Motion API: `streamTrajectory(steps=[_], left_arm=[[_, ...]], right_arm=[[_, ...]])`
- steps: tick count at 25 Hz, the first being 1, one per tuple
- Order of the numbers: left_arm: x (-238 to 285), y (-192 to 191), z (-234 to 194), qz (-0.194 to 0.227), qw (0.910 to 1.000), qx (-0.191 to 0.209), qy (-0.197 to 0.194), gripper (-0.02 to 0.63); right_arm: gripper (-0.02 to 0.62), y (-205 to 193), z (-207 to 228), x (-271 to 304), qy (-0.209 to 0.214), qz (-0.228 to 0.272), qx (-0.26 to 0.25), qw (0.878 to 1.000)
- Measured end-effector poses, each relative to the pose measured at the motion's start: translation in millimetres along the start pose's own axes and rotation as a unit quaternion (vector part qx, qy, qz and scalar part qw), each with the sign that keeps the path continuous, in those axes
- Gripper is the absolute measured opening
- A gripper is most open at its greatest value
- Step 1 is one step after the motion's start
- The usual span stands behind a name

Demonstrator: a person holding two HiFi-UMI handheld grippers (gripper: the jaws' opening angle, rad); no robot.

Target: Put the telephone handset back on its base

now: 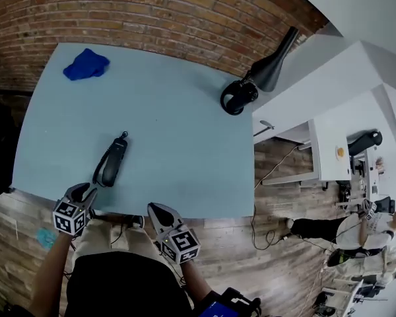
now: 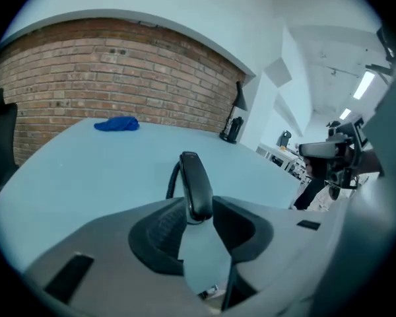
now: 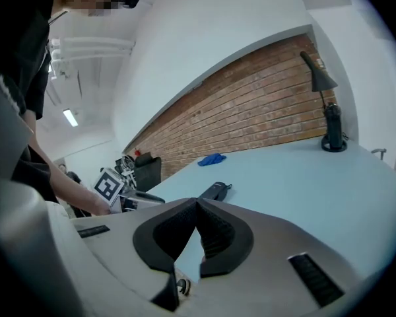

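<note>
Black telephone handset (image 1: 112,162) lay flat on the pale blue desk (image 1: 178,124), toward the 7 o'clock part of the desktop in the head view, its long axis running roughly 12 to 6. A black coiled cord (image 1: 99,165) ran along its 9 o'clock side. Left claw (image 1: 85,191) sat at the desk's near edge, at about 7 o'clock from the handset. It was released, pads apart. The handset's near end showed in line with the gap in the left gripper view, and contact could not be judged. Right claw (image 1: 155,210) was at the near edge around 6 o'clock, clenched tip to tip on nothing. Crumpled blue cloth (image 1: 86,65) lay at the 11 o'clock corner. Black cone-shade desk lamp (image 1: 261,78) stood at the 2 o'clock corner.
</note>
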State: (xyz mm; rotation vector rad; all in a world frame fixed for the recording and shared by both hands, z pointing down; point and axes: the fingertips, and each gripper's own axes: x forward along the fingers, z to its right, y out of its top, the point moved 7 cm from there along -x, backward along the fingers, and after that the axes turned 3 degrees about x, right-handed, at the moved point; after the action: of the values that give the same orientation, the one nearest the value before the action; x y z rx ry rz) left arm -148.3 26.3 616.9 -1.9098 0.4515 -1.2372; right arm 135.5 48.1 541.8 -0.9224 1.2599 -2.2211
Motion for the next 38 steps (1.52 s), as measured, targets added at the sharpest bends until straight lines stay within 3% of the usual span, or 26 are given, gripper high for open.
streamTrajectory(steps=[3,6,9,13,16,19,22,29,35,38], left_arm=[[-32,33,-18,0.07,0.997,0.01,0.03,0.05],[-64,86,-41,0.151,0.9874,0.022,0.043,0.041],[-100,148,-55,0.238,0.9696,0.047,0.029,0.041],[-157,217,-57,0.331,0.9375,0.108,-0.004,0.041],[-186,246,-58,0.372,0.917,0.141,-0.025,0.041],[-195,251,-59,0.389,0.9077,0.154,-0.037,0.041],[-193,241,-64,0.381,0.909,0.16,-0.05,0.041],[-168,197,-83,0.32,0.932,0.154,-0.074,0.041],[-114,141,-118,0.244,0.9606,0.12,-0.057,0.029],[-96,118,-130,0.212,0.9692,0.108,-0.062,0.029]], right_arm=[[0.018,30,-22,38,0.033,0.01,-0.028,0.999],[0.018,83,-46,77,0.072,0.053,-0.052,0.995],[0.018,142,-75,107,0.1,0.107,-0.092,0.985],[0.018,210,-127,122,0.143,0.182,-0.13,0.964],[0.018,239,-164,120,0.164,0.221,-0.161,0.948],[0.018,245,-187,112,0.157,0.249,-0.212,0.932],[0.018,233,-196,113,0.147,0.247,-0.241,0.927],[0.018,159,-178,146,0.093,0.167,-0.18,0.965],[0.017,102,-145,168,0.052,0.094,-0.169,0.98],[0.017,85,-137,173,0.031,0.072,-0.155,0.985]])
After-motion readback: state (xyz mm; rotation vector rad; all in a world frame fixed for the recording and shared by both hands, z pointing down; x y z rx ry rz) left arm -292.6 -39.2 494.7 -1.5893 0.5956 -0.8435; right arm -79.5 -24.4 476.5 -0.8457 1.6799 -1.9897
